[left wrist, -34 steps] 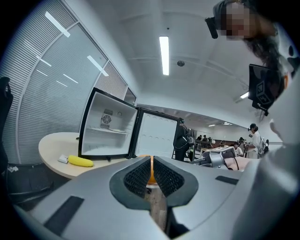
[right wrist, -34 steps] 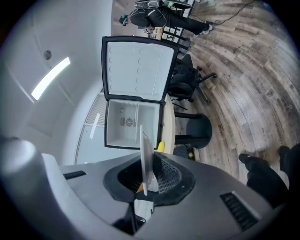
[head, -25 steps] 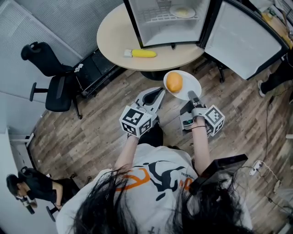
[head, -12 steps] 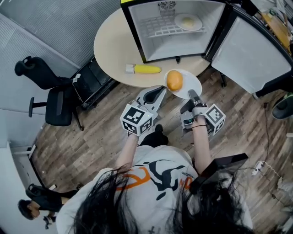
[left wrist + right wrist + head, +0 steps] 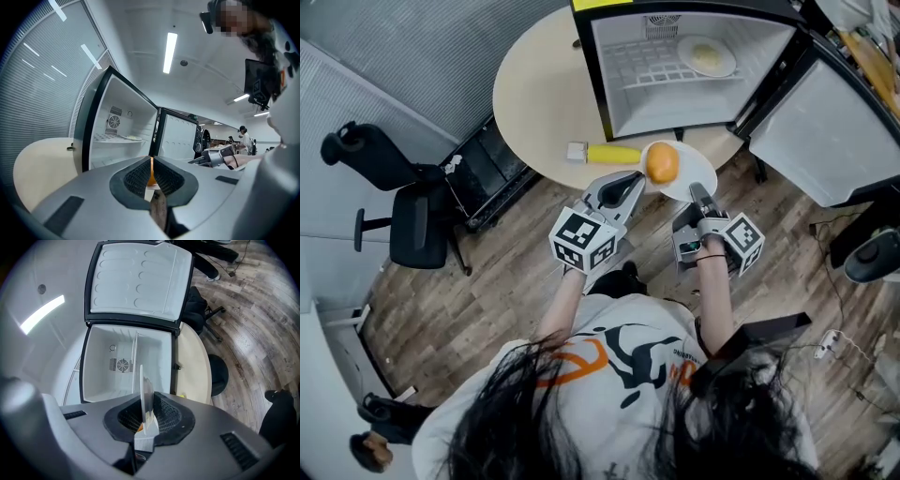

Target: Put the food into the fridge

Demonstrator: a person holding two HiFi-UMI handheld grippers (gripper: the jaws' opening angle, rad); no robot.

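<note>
An orange [image 5: 662, 164] lies on a white plate [image 5: 694, 172] held over the near edge of the round table [image 5: 534, 84]. My right gripper [image 5: 695, 196] is shut on the plate's near rim; in the right gripper view the plate [image 5: 145, 392] stands edge-on between the pads. My left gripper [image 5: 629, 181] hovers just left of the plate, shut and holding nothing. A yellow corn cob [image 5: 610, 154] lies on the table beside it. The small fridge [image 5: 694, 94] stands open on the table, with another plate of food [image 5: 707, 55] on its wire shelf.
The fridge door [image 5: 830, 131] swings out to the right. A black office chair [image 5: 389, 202] stands at the left and a dark box [image 5: 487, 155] sits under the table's left side. Cables lie on the wooden floor at the right. A person [image 5: 370, 450] is at the bottom left.
Both grippers and the plate with the orange have moved forward towards the table and fridge. The plate now overlaps the table's edge. The grip is unchanged.
</note>
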